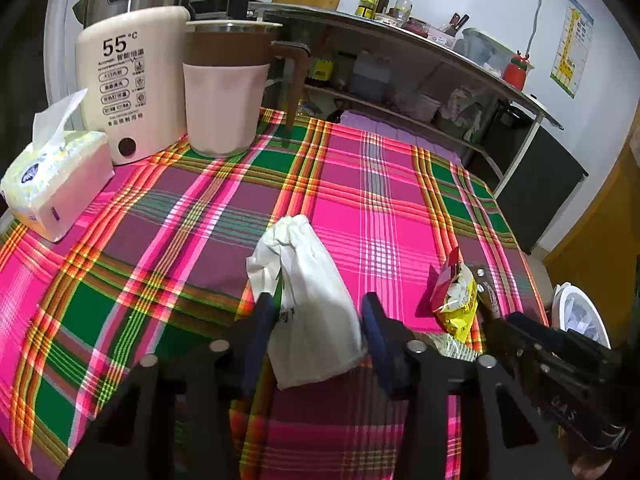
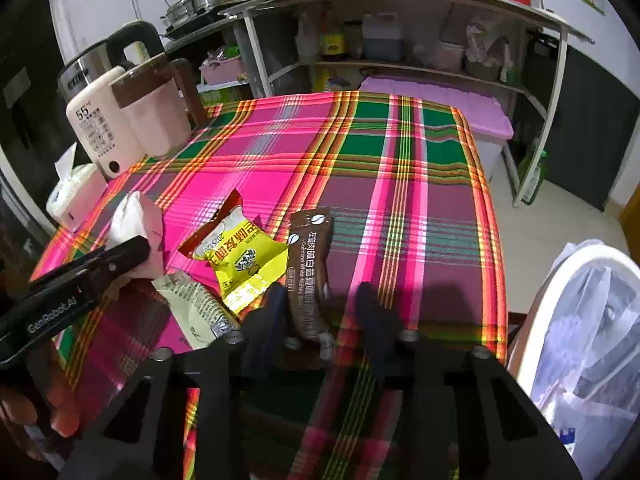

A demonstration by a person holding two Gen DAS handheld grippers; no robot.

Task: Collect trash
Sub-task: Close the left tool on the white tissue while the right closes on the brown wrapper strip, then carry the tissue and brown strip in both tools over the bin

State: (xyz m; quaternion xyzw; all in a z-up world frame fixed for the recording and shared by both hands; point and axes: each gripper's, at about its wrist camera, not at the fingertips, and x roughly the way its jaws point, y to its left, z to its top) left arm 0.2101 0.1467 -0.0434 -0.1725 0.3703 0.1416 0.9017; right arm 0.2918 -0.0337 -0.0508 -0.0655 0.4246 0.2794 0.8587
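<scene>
We judge the white wrapper (image 1: pixel 316 312) and brown sachet (image 2: pixel 310 276) light, crinkly, slippery; jaws straddle both mid-length, whether pinching yet we cannot tell.

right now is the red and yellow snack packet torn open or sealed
Torn open: the red and yellow snack packet has a ragged red top edge gaping above its white inside, seen in both views.

Home kitchen: kettle (image 1: pixel 132 80), sauce bottles (image 1: pixel 374 0), pots (image 2: pixel 200 2) on shelving.
</scene>
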